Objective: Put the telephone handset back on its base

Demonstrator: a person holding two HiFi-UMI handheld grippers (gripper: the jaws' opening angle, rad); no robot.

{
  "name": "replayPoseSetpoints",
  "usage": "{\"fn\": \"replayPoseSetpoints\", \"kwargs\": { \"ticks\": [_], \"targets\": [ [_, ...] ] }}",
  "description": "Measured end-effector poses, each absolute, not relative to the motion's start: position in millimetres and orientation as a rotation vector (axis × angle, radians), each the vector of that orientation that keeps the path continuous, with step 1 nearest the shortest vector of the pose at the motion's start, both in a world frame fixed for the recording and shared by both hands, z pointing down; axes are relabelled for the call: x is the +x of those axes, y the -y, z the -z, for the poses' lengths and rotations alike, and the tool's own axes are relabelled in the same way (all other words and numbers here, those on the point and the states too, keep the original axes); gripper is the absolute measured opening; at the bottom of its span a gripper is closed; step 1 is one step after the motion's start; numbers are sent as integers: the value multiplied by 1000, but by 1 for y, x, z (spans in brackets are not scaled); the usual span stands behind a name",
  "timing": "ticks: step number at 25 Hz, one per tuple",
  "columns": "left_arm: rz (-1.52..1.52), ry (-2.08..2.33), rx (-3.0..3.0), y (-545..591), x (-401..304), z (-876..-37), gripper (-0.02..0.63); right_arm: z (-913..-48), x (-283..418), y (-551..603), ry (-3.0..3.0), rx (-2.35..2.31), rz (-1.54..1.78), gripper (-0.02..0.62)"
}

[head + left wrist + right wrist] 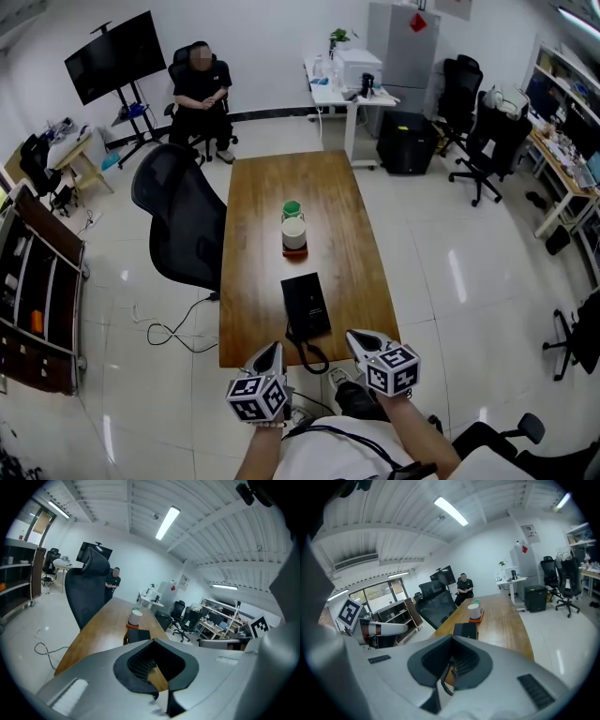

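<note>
A black telephone (306, 305) lies flat near the front end of the wooden table (258, 206). Its coiled cord (310, 356) loops over the near edge. I cannot make out the handset apart from the base. My left gripper (274, 347) hovers off the near edge, left of the cord, its jaws shut and empty. My right gripper (353, 336) is to the right of the cord, jaws also together with nothing held. The right gripper view shows the telephone (465, 630) ahead and the cord (449, 674) through the jaw window. In the left gripper view, the telephone (139, 635) shows ahead.
A white cup with a green lid (293, 228) stands on an orange coaster at mid-table. A black office chair (183, 220) is pulled up at the table's left side. A person (202, 89) sits at the far end of the room. A loose cable (173, 330) lies on the floor at the left.
</note>
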State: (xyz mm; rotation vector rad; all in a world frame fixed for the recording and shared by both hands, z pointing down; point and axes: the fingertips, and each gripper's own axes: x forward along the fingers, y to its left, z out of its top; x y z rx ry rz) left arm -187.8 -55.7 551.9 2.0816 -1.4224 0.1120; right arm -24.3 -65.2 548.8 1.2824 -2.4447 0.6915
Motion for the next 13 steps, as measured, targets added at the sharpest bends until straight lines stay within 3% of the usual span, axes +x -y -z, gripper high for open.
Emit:
{"fn": "replayPoseSetpoints", "kwargs": {
  "ticks": [13],
  "targets": [
    [-118,1418,2065,50,-193,-559,5,-548,-32,66,2454,1285,-680,0]
  ]
}}
